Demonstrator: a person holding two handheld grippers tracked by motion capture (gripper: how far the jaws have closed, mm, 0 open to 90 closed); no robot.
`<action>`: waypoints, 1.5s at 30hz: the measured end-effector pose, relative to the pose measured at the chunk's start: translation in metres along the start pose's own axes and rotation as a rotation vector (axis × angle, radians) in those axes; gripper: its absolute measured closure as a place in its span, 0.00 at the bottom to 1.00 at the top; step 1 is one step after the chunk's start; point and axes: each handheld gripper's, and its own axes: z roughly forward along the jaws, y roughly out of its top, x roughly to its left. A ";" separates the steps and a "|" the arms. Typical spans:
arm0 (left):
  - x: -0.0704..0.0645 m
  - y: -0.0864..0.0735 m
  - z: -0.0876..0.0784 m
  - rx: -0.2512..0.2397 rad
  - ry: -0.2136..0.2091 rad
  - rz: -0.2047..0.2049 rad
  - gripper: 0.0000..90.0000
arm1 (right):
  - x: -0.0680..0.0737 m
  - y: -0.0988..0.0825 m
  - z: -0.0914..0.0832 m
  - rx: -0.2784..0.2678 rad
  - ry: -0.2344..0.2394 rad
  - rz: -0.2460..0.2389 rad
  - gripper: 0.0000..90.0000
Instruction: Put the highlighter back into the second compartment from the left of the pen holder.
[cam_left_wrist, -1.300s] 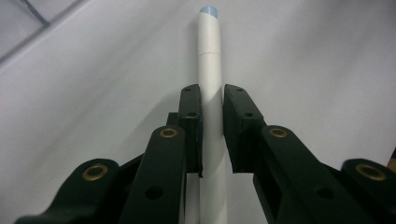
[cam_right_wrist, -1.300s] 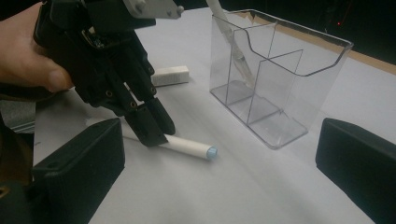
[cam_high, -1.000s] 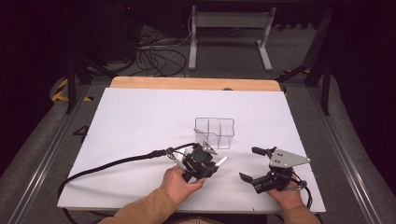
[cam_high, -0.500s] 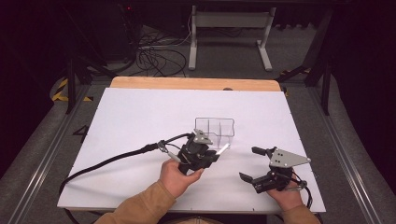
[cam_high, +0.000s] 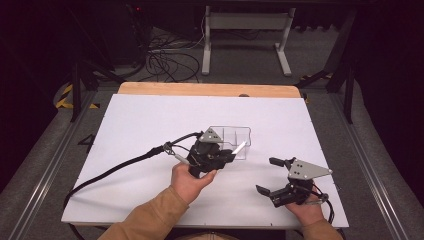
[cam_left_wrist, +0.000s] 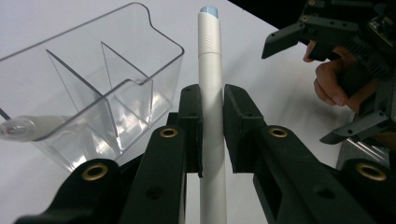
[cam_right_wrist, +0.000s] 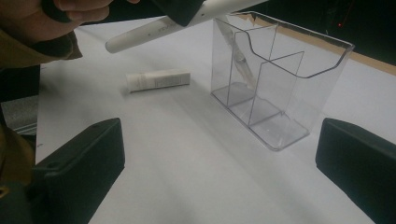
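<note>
A white marker (cam_left_wrist: 211, 70) with a pale blue end is clamped between the jaws of my left gripper (cam_left_wrist: 212, 95), which is shut on it. In the high view the left gripper (cam_high: 226, 156) hovers above the table just in front of the clear divided organizer (cam_high: 235, 139), and the marker (cam_high: 240, 148) points at the organizer's front wall. One pen (cam_right_wrist: 239, 58) leans inside the organizer (cam_right_wrist: 280, 88). My right gripper (cam_high: 266, 175) rests near the table's front right, jaws open and empty, facing the organizer.
A short white tube (cam_right_wrist: 158, 79) lies flat on the white table sheet (cam_high: 150, 125), left of the organizer in the right gripper view. The left gripper's cable (cam_high: 120, 167) trails off to the front left. A wooden table edge (cam_high: 200, 89) runs along the back.
My left gripper has lifted and moved toward the organizer, carrying the marker. The right gripper has stayed put.
</note>
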 end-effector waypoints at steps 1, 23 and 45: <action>0.001 0.001 0.000 -0.005 -0.003 0.002 0.87 | 0.000 0.000 0.000 0.000 0.000 0.000 0.02; 0.020 0.019 -0.009 -0.200 0.007 0.059 0.87 | 0.001 0.000 0.002 0.010 0.008 -0.006 0.02; 0.046 0.031 0.005 -0.346 -0.080 0.028 0.87 | 0.003 -0.002 0.004 0.018 0.021 -0.008 0.02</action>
